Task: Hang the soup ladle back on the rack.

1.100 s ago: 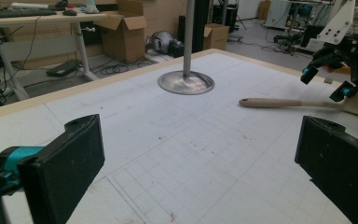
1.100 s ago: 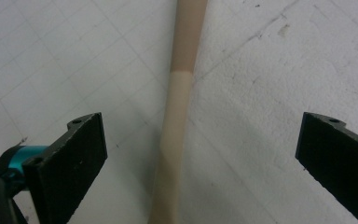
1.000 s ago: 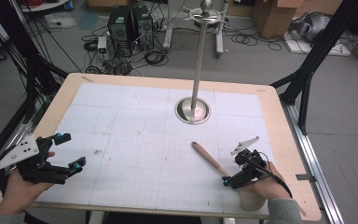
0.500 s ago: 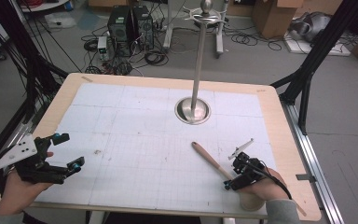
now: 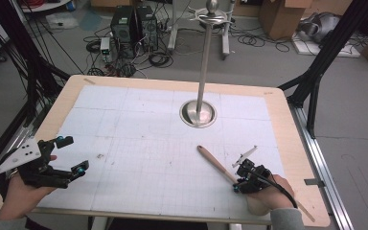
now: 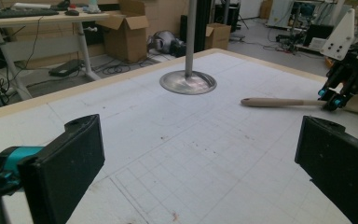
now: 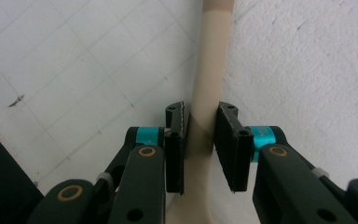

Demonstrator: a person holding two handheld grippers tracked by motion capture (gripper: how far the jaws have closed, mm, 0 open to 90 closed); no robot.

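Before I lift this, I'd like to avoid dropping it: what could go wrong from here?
The right gripper clamps the wooden spoon low on its handle, so the long free end may swing or slip as it rises. The metal stand lies just beyond that end and could be struck. The left gripper is open and far off, giving no support.
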